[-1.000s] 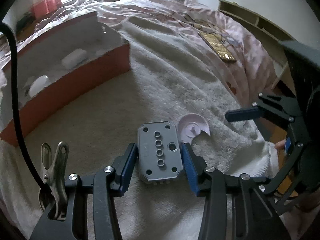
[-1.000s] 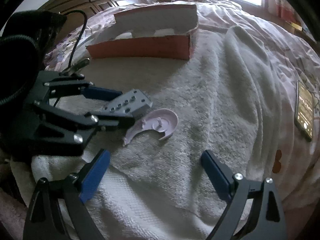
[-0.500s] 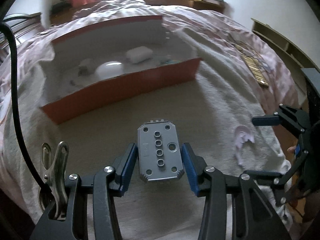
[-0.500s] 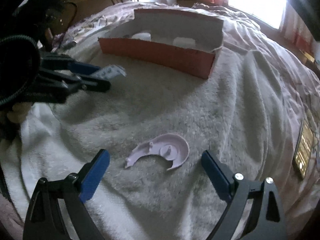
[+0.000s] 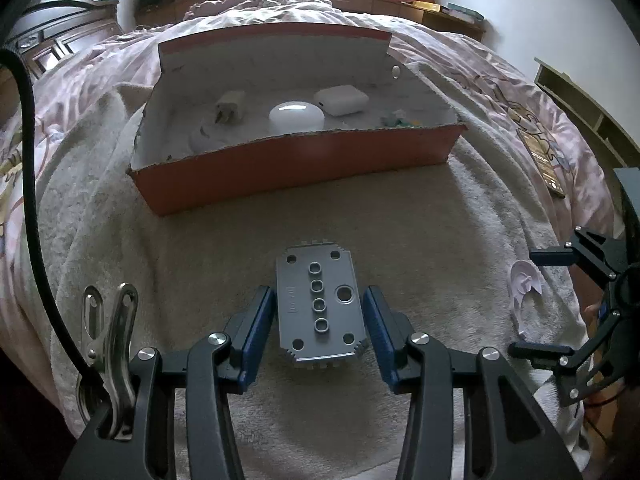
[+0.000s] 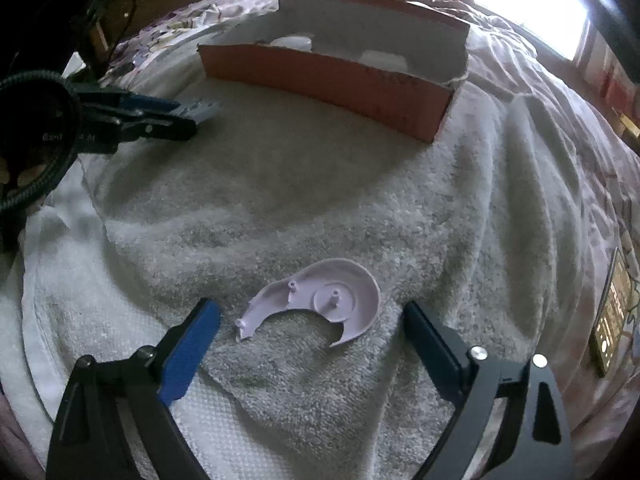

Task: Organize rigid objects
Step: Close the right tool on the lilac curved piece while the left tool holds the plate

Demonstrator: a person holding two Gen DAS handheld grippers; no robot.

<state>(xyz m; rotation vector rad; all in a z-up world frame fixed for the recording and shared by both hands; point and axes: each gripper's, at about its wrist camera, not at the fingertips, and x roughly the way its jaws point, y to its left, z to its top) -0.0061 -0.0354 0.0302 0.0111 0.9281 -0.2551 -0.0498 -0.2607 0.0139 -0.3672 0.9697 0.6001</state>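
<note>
My left gripper is shut on a grey plastic plate with holes and holds it above the towel, facing the red cardboard box. The box holds several white items, among them a white dome and a white case. My right gripper is open, low over the towel, with a broken lilac plastic disc lying between its fingers. The disc also shows in the left wrist view, and the left gripper with the grey plate in the right wrist view.
A cream towel covers a bed with a pink quilt. A phone lies on the quilt at the right. The box stands at the far end of the towel. A black cable hangs at my left.
My left gripper has lifted the grey plate off the towel and swung left to face the box. My right gripper has moved forward so the lilac disc now lies between its fingers.
</note>
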